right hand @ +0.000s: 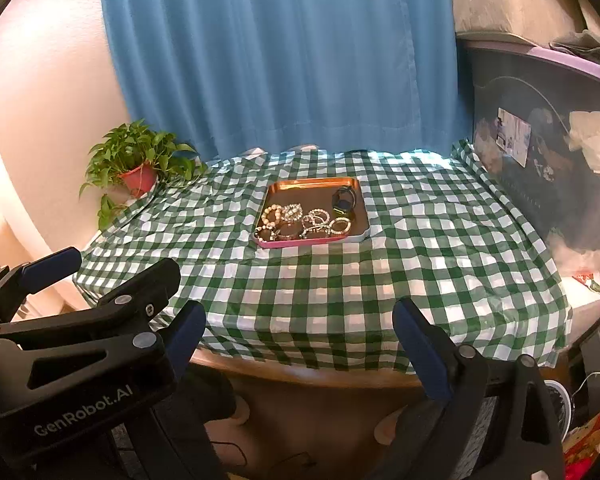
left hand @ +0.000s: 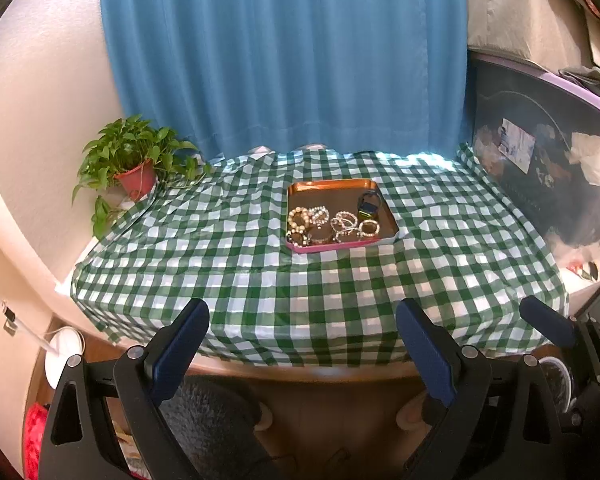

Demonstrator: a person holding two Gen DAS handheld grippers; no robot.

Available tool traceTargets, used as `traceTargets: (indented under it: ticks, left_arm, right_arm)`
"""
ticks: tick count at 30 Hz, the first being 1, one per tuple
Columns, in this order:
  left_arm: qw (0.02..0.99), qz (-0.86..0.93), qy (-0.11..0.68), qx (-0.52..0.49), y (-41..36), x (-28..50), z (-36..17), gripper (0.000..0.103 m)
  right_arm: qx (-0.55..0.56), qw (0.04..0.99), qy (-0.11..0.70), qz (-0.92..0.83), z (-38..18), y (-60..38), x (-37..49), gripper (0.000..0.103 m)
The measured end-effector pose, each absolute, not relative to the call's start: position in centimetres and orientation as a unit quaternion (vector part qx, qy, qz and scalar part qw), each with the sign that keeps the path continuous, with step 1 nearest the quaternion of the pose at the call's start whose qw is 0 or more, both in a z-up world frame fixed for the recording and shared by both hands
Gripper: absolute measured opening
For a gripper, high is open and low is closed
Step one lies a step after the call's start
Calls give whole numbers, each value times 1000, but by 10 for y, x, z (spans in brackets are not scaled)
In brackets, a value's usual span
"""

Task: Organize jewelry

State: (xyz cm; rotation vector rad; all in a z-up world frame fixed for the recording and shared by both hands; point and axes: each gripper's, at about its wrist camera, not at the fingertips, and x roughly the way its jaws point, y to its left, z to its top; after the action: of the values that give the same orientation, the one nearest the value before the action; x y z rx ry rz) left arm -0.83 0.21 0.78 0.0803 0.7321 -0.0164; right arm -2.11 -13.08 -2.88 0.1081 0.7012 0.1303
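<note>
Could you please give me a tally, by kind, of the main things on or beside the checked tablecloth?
Trays holding jewelry: 1
Pale bead bracelets: 1
Dark watches: 1
Potted plants: 1
Sparkly bracelets: several, tangled, cannot count exactly
Total countable: 4

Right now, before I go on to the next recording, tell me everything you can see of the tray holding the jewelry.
The tray is a shallow rectangular one with rounded corners, a shiny copper-coloured inside and a pink outer rim, and it looks like metal. It lies flat near the middle of the green checked tablecloth, toward the blue curtain. Its front half holds a pearl bracelet, several sparkling bangles and a dark smartwatch at the right; the back half is bare. Neither gripper touches it.
</note>
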Motion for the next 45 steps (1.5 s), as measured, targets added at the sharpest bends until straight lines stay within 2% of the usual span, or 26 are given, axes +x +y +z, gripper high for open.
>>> traceTargets:
  ticks: [45]
  left_arm:
    - [930,-12,366,42,2,-13,1,95]
  right_arm:
    - [58,931,354,65,-34,-130,-24,94]
